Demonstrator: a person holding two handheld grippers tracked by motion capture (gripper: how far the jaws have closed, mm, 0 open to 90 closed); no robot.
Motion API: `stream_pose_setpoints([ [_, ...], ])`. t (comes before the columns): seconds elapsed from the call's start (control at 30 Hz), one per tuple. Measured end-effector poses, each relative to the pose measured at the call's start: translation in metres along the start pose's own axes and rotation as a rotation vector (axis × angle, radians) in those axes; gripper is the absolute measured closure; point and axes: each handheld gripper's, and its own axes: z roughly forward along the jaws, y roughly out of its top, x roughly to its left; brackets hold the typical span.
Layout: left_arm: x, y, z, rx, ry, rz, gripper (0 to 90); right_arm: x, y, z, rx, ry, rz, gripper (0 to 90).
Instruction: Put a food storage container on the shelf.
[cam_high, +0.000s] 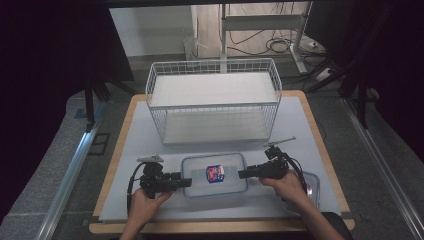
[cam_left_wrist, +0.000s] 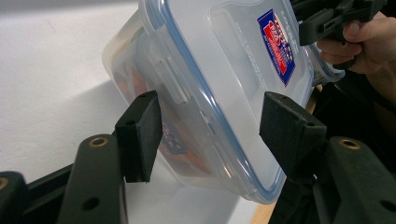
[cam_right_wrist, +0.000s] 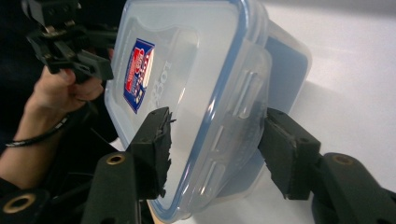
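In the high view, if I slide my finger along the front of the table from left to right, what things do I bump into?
left gripper → lidded clear container with the red and blue sticker → right gripper → second clear container at the right edge.

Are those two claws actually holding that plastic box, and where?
Cannot tell: each claw, left and right, straddles one end latch of the lidded container, but pad contact isn't visible.
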Motion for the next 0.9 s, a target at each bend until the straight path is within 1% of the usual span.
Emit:
stream_pose_setpoints([
  [0.1,0.001,-0.001,0.0,-0.003,-0.009,-0.022,40.2,0.0,-0.001,0.0,-0.007,0.001,0.002,45.1],
  [0.13,0.003,-0.001,0.001,0.0,-0.02,-0.039,40.2,0.0,-0.001,0.0,-0.006,0.0,0.001,45.1],
  [0.2,0.006,-0.003,0.002,-0.002,-0.043,-0.06,39.0,0.0,-0.001,0.0,-0.008,0.001,0.005,45.0],
  [0.23,0.007,-0.004,0.002,-0.003,-0.05,-0.065,38.9,0.0,-0.001,0.0,-0.01,0.001,0.007,45.0],
  [0.27,0.007,-0.003,0.002,-0.003,-0.049,-0.07,39.0,0.0,-0.001,0.0,-0.01,0.001,0.008,45.0],
  [0.3,0.006,-0.002,0.001,0.003,-0.043,-0.064,39.2,0.0,-0.001,0.0,-0.009,0.0,0.008,45.0],
  [0.33,0.005,-0.002,0.0,-0.001,-0.036,-0.062,41.1,0.0,-0.001,0.0,-0.008,-0.002,0.009,44.9],
  [0.37,0.005,-0.001,0.0,0.002,-0.036,-0.07,42.3,0.0,-0.001,0.0,-0.009,-0.003,0.012,45.0],
  [0.4,0.006,-0.001,-0.001,-0.005,-0.047,-0.088,43.3,0.001,-0.002,0.0,-0.01,-0.004,0.01,45.1],
  [0.43,0.008,-0.002,-0.002,-0.01,-0.062,-0.106,47.4,0.002,-0.002,-0.001,-0.009,-0.004,0.006,46.2],
  [0.47,0.01,-0.003,-0.003,-0.015,-0.076,-0.119,47.4,0.002,-0.002,-0.001,-0.009,-0.004,0.006,46.2],
  [0.5,0.012,-0.003,-0.004,-0.019,-0.093,-0.131,50.4,0.003,-0.003,-0.002,-0.012,-0.001,0.006,47.2],
  [0.53,0.012,-0.003,-0.004,-0.021,-0.097,-0.135,50.4,0.003,-0.003,-0.002,-0.012,-0.001,0.006,47.2],
  [0.6,0.012,-0.003,-0.005,-0.02,-0.098,-0.141,51.5,0.003,-0.004,-0.003,-0.016,0.0,0.01,47.4],
  [0.67,0.013,-0.002,-0.005,-0.031,-0.098,-0.152,52.3,0.004,-0.004,-0.003,-0.021,-0.001,0.014,48.9],
  [0.77,0.013,0.001,-0.009,-0.045,-0.08,-0.138,53.7,0.006,-0.005,-0.004,-0.035,0.006,0.015,51.9],
  [0.83,0.013,0.003,-0.009,-0.048,-0.075,-0.138,54.0,0.008,-0.005,-0.004,-0.046,-0.005,0.005,52.5],
  [0.9,0.013,0.004,-0.009,-0.056,-0.071,-0.144,54.0,0.008,-0.005,-0.004,-0.052,-0.006,0.007,52.6],
])
